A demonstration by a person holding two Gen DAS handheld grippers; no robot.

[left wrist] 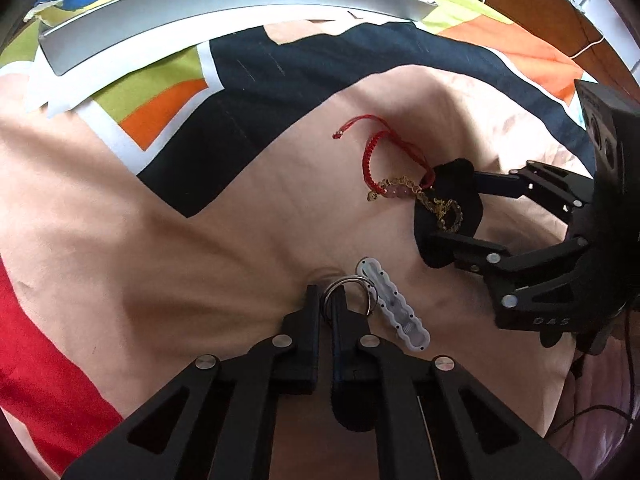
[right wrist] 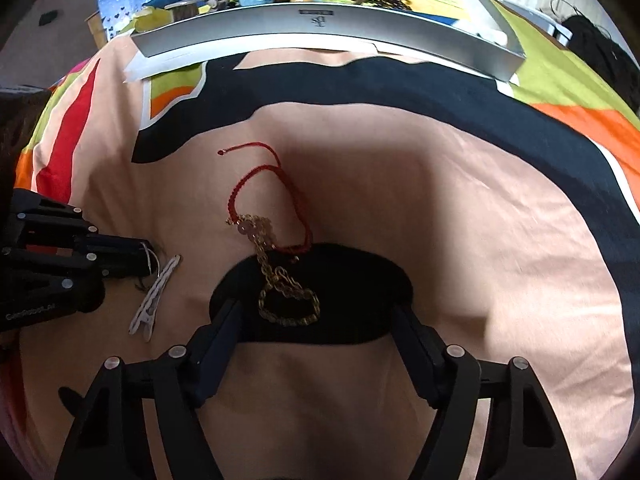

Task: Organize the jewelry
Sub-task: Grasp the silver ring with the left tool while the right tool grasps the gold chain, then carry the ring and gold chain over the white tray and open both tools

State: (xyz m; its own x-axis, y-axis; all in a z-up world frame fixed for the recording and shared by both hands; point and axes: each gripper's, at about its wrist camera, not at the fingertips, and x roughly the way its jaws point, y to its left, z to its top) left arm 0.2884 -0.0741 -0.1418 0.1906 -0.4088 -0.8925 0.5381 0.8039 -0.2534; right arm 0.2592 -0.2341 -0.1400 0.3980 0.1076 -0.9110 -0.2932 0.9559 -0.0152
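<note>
My left gripper [left wrist: 327, 300] is shut on a silver ring bangle [left wrist: 354, 292], low on the pink bedspread; it also shows in the right wrist view [right wrist: 148, 260]. A white hair clip [left wrist: 394, 308] lies just right of it, also in the right wrist view [right wrist: 154, 300]. My right gripper [right wrist: 316, 312] is open around a gold chain [right wrist: 288, 300] on a dark patch; it also shows in the left wrist view [left wrist: 450, 204]. A red cord bracelet [right wrist: 266, 196] lies just beyond, touching the chain, also in the left wrist view [left wrist: 382, 156].
A silver tray [right wrist: 320, 24] holding beads, a blue item and other jewelry stands at the far side of the bed, also in the left wrist view [left wrist: 200, 12]. The bedspread [right wrist: 480, 240] is pink with navy, orange, green and red patches.
</note>
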